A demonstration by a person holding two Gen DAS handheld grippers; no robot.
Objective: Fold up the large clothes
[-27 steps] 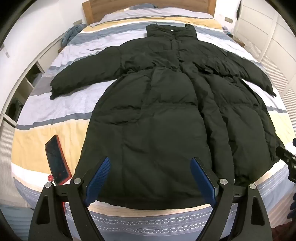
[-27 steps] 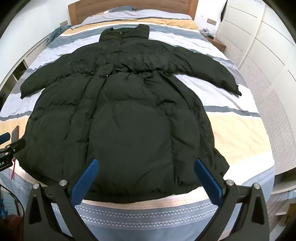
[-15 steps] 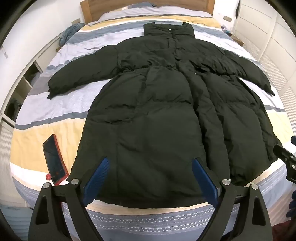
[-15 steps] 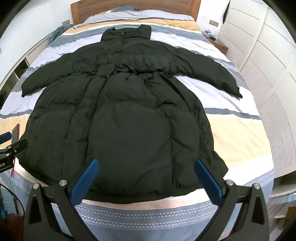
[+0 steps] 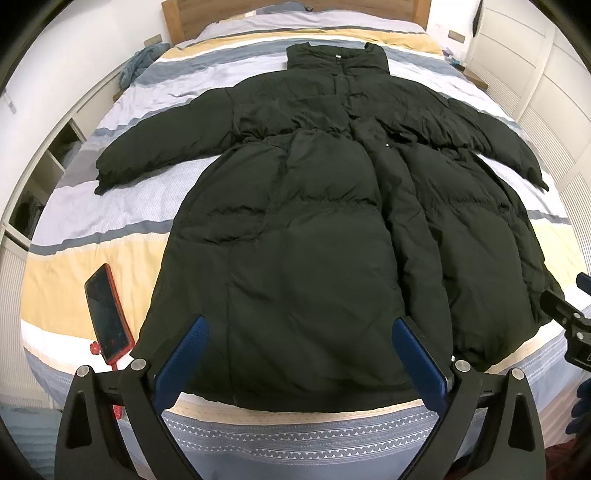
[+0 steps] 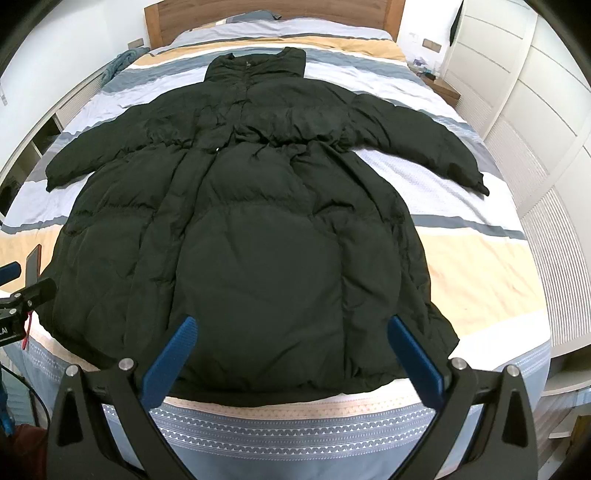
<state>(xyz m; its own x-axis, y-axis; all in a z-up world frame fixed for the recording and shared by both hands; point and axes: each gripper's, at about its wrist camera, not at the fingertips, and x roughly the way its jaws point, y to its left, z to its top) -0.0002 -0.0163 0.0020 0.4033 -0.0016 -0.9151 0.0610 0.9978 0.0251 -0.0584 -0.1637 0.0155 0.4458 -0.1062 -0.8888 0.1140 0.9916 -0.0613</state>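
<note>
Puffer coat (image 5: 314,229), black, long: 1, with two sleeves. Bed (image 5: 92,218) with striped cover: 1. Wooden headboard (image 6: 266,11): 1. Smartphone (image 5: 107,314) in red case: 1. Blue-grey cloth (image 5: 135,66), crumpled at bedside: 1. Tongs: 2, left (image 5: 301,354) and right (image 6: 291,352), each with two blue pads.

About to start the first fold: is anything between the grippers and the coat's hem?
Nothing visible. Both the left gripper and right gripper are open above the black coat; the red phone lies beside it.

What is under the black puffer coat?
The striped bedspread shows all round the black puffer coat, which lies flat on it. Anything hidden beneath the coat cannot be seen.
</note>
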